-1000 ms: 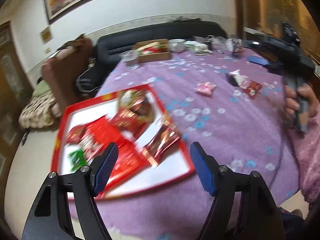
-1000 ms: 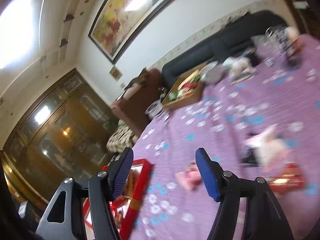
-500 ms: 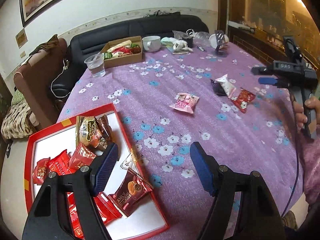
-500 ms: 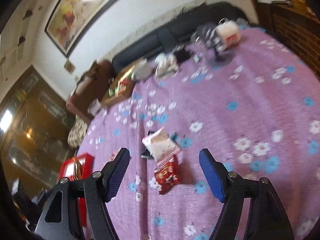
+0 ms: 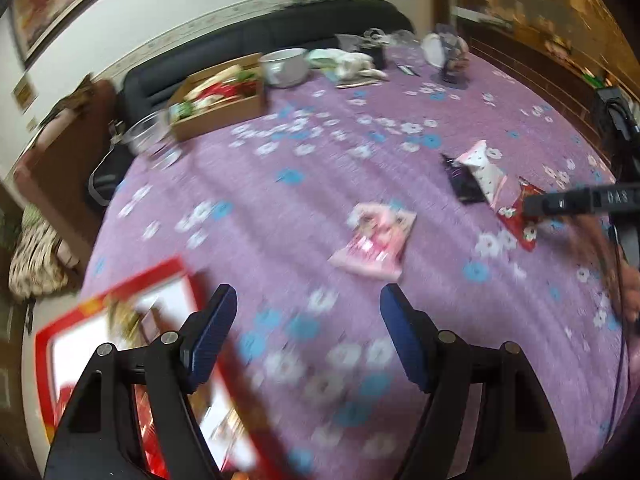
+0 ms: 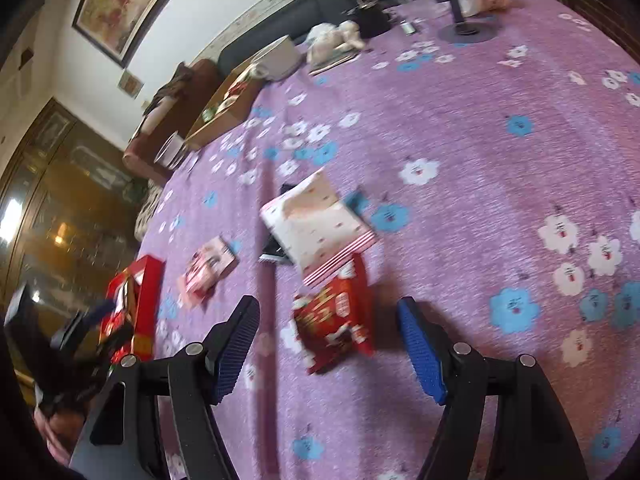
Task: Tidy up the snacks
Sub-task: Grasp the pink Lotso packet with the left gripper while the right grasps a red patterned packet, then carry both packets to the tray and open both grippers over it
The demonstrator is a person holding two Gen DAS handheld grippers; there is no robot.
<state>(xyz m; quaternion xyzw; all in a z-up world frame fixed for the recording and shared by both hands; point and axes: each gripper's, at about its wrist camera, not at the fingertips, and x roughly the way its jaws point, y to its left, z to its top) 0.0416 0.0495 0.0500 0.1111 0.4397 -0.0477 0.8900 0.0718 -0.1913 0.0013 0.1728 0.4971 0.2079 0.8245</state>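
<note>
My left tool [image 5: 308, 320] hangs over the worktop [image 5: 280, 208], a round surface under a purple cloth with white and blue flowers; its blue-padded jaws stand apart with nothing between them. Ahead of it lies a pink snack packet [image 5: 374, 240], flat on the cloth. Under the left jaw sits the red-rimmed rectangular tray with a white floor [image 5: 120, 292]; the wrappers inside it are blurred, so their number cannot be told.

My right tool [image 6: 328, 336] points down at a red foil snack packet with white print [image 6: 334, 318], which lies between the spread jaws; its pads do not press on it, and the jaws have just been narrowing slightly. Just beyond, overlapping the red packet's far edge, lies a white pouch with small red dots and a striped end [image 6: 320, 226], and a flat black sachet [image 6: 272, 250] appears to be tucked under that pouch.

At the far edge stand a brown cardboard box of snacks [image 5: 220, 104], a white cup [image 5: 284, 66] and a clear glass [image 5: 150, 136].
</note>
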